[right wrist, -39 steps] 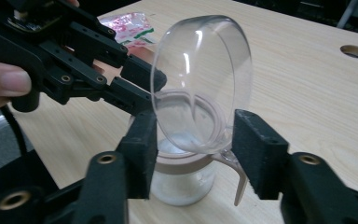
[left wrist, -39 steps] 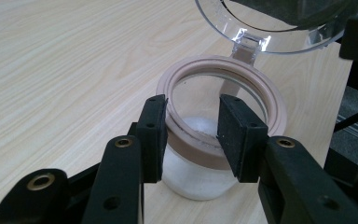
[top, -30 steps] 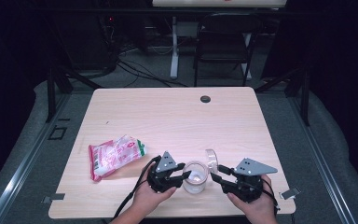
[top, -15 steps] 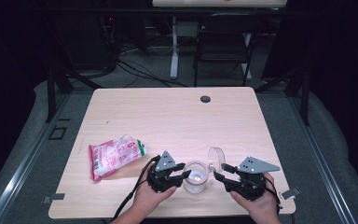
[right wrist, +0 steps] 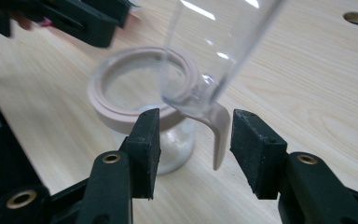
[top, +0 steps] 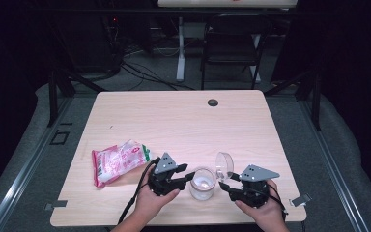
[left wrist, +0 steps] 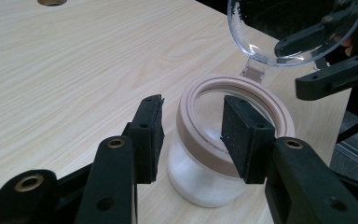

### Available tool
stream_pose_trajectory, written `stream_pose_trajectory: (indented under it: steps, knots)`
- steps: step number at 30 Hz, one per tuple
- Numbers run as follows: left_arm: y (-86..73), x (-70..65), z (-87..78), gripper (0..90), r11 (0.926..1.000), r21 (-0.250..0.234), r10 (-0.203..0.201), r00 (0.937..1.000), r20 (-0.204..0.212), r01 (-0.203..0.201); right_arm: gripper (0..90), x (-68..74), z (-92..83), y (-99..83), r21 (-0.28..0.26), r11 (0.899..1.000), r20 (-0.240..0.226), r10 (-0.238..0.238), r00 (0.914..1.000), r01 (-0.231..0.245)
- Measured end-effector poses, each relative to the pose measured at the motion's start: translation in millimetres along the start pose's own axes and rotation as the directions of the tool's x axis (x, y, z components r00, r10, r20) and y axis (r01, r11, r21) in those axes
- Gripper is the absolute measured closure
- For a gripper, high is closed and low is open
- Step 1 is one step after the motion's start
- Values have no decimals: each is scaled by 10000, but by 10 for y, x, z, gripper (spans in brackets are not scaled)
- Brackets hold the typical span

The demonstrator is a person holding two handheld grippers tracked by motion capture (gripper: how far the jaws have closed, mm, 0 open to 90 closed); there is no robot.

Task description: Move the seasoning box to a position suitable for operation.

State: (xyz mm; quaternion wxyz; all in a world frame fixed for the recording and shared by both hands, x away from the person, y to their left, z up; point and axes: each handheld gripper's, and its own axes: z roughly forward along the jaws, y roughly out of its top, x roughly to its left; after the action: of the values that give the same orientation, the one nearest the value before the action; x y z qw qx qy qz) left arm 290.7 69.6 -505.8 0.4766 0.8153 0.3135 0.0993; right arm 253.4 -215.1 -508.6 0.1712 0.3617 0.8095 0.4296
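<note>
Clear round lid [right wrist: 214, 51] (hinged up) stands over the glass jar [left wrist: 214, 177] between both open hand-held grippers.

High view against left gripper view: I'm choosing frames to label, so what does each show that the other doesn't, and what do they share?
High view: the pink packet lying on the table, and a chair beyond it. Left gripper view: the left tool's pads either side of the pinkish rim, with a gap at one pad; its jaws have just been opening. Both: the glass jar with white contents, its clear lid tipped up, and the table's cable hole.
</note>
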Motion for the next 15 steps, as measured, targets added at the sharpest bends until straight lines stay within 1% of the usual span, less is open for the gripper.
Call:
stream_pose_trajectory:
  steps: [2, 4, 5, 7, 8, 9, 10, 11, 12, 15]
  knots:
    - [2, 6, -6, 585, 10000, -19, -80, 10000, -1, 80, 527, -28, 49, -40, 92, 9998, 145, 163, 9998, -164]
    - [5, 19, -14, 585, 10000, -57, -33, 10000, -52, 32, 535, -50, 87, -76, 175, 9992, 308, 355, 9989, -360]
    - [4, 20, -16, 585, 9999, -80, -110, 9999, -52, 110, 540, -70, 107, -97, 258, 9989, 350, 375, 9987, -384]
    - [8, 36, -25, 585, 10000, -83, -47, 9999, -90, 47, 549, -91, 138, -127, 305, 9982, 377, 509, 9980, -521]
    - [8, 36, -26, 585, 9998, -120, -141, 9999, -90, 140, 555, -100, 151, -137, 374, 9977, 363, 546, 9978, -559]
    - [11, 40, -34, 584, 9999, -76, -150, 9998, -88, 149, 565, -101, 165, -147, 371, 9975, 368, 586, 9976, -599]
    - [13, 49, -38, 585, 9999, -109, -79, 9999, -122, 78, 576, -101, 171, -151, 443, 9976, 353, 523, 9980, -538]
    - [12, 48, -38, 584, 9998, -134, -143, 9999, -87, 142, 596, -95, 185, -155, 438, 9978, 392, 476, 9981, -493]
    - [13, 52, -39, 584, 9998, -149, -126, 9999, -96, 124, 615, -94, 192, -156, 472, 9978, 373, 447, 9983, -464]
    - [14, 53, -42, 584, 9998, -165, -147, 9998, -123, 145, 690, -91, 231, -163, 500, 9971, 308, 551, 9980, -566]
